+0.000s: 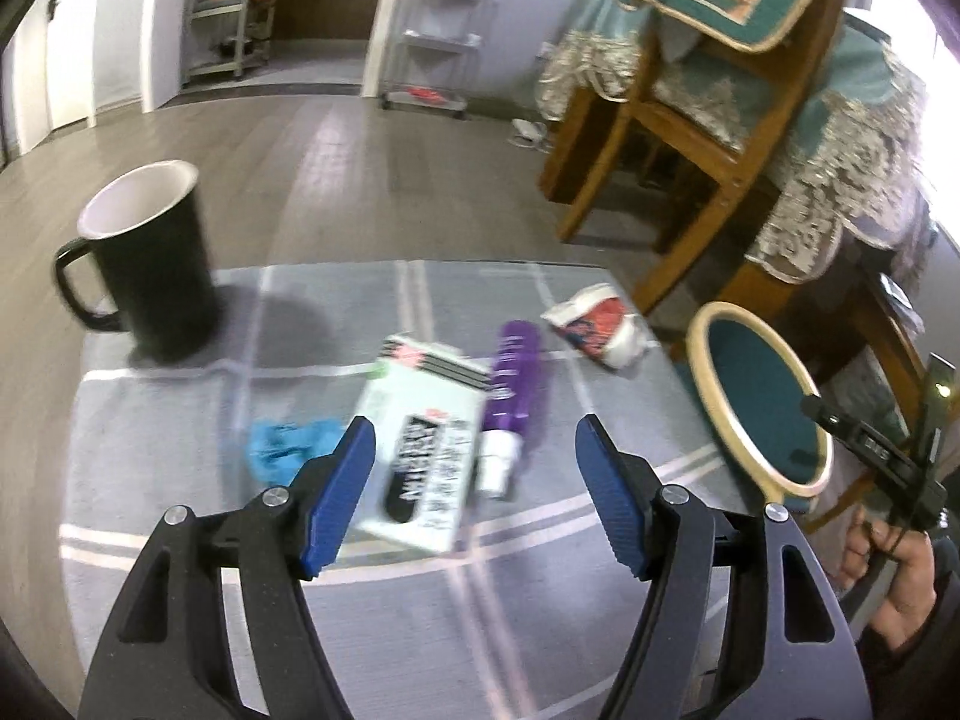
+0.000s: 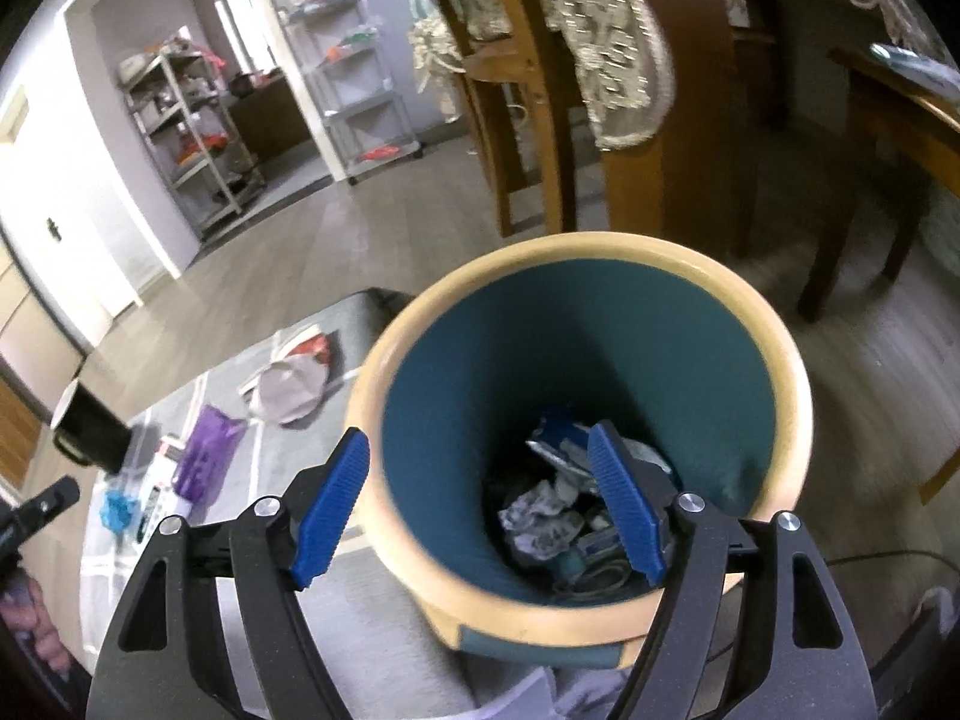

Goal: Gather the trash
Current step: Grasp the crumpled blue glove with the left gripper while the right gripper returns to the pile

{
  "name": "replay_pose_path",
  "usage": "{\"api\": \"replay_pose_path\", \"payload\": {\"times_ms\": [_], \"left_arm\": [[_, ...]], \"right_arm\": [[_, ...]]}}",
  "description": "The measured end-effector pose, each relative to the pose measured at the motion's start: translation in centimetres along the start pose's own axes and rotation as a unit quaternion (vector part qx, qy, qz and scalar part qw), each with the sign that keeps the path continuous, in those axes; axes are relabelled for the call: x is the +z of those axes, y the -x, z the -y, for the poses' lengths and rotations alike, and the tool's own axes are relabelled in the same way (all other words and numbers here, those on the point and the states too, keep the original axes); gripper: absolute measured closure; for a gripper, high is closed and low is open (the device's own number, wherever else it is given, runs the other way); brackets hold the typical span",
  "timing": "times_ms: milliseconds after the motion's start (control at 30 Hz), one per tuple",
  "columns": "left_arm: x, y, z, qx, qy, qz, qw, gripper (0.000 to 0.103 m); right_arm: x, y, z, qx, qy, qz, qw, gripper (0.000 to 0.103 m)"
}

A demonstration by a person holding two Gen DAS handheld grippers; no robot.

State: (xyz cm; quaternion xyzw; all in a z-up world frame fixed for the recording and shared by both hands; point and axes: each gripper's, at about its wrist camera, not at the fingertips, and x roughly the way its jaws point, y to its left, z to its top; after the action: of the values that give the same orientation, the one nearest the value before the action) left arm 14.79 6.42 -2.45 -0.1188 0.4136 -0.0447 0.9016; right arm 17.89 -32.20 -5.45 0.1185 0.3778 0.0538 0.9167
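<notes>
My left gripper is open and empty, hovering just above a white carton with black print on the grey checked cloth. A purple tube with a white cap lies right of the carton, a blue crumpled wrapper left of it, and a crumpled white and red wrapper farther back. My right gripper is open and empty over the rim of the teal bin with a cream rim, which holds crumpled paper trash. The bin also shows in the left wrist view.
A black mug with a white inside stands at the cloth's far left. Wooden chairs and a table with a lace cloth stand behind the bin. Shelving units line the far wall across the wood floor.
</notes>
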Motion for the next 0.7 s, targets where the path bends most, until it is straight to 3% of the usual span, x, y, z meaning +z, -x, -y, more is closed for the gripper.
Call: {"api": "replay_pose_path", "payload": {"times_ms": [267,467,700], "left_arm": [[-0.6,-0.5,-1.8,0.019,0.009,-0.004,0.9998,0.033],[-0.9,-1.0,-3.2,0.067,0.026,-0.005,0.9974,0.029],[-1.7,-3.2,-4.8,0.103,0.037,-0.035,0.9934,0.031]], "right_arm": [[-1.4,0.8,-4.3,0.035,0.058,-0.012,0.998,0.025],[-2.6,1.2,-7.1,0.055,0.1,-0.026,0.993,0.025],[-2.7,0.4,-8.1,0.055,0.103,-0.038,0.992,0.025]]}}
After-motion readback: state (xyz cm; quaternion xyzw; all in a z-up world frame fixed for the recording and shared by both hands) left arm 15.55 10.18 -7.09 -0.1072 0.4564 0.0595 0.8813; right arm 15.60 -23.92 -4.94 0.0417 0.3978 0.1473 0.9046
